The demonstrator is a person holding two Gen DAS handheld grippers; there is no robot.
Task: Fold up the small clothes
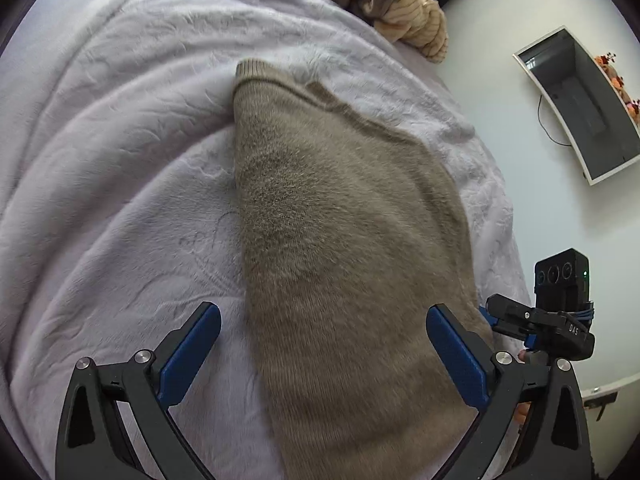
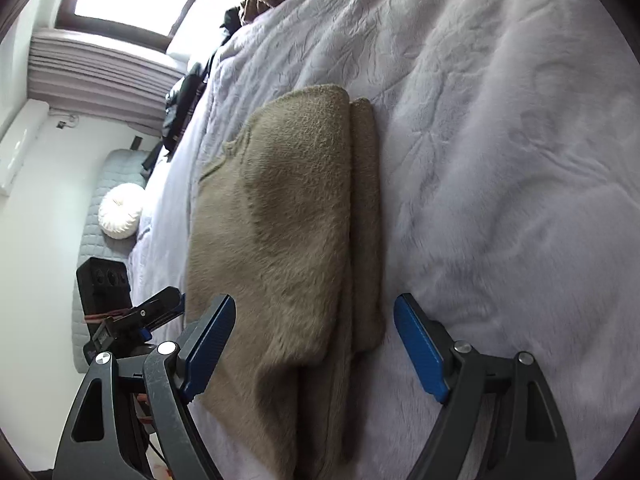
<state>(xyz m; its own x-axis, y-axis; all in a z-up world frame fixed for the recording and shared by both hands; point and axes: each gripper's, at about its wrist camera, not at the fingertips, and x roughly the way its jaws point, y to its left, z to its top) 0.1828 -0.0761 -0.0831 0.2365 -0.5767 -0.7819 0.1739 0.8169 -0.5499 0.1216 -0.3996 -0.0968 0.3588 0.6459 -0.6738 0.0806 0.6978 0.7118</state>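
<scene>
Fuzzy taupe knit sweater [image 1: 344, 240] folded oblong on plush lavender blanket [image 1: 120, 160] — both tools [image 1: 322, 344] [image 2: 316, 344] wide open, empty.

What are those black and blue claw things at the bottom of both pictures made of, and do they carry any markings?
Each is a hand-held gripper: left, right. Both have black angular frames with triangular cut-outs and silver round bolts at the joints. The fingers are faced with flat, textured blue pads. A black boxy camera with round lenses and a small green light sits on top, above white lettering too small to read surely.
</scene>
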